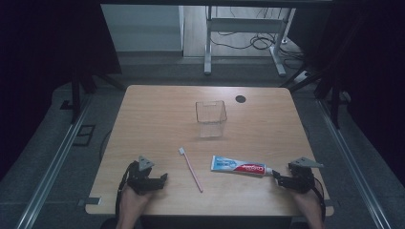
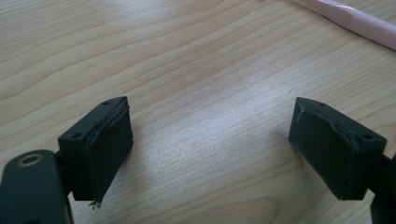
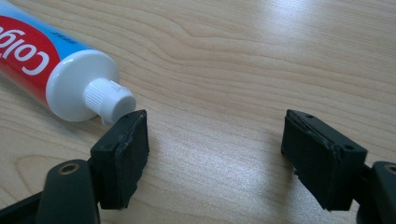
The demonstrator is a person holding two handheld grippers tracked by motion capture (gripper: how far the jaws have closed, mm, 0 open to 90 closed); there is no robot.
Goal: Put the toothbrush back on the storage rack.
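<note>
1. High view: the toothpaste tube (image 1: 239, 166) lies flat near the table's (image 1: 143, 124) near edge, cap toward the right gripper (image 1: 278, 178), whose tips sit just beside the cap. The left gripper (image 1: 160, 180) rests near the front left edge, with a pink toothbrush (image 1: 191, 169) lying at a slant between it and the tube. A clear plastic container (image 1: 210, 118) stands upright farther back, well apart from both. This looks like the opening step: the reach for the tube, nothing lifted yet.
2. Left gripper view: the jaws stand wide apart over bare wood, with nothing between them; the toothbrush handle (image 2: 359, 21) crosses the top corner.
3. Right gripper view: the jaws are parted and empty. The tube (image 3: 42, 70), red and blue with a white shoulder and ribbed white cap (image 3: 109, 100), lies just off one jaw tip, cap almost touching it. Next, I judge, the gripper must shift sideways so the jaws straddle the neck, then close.
</note>
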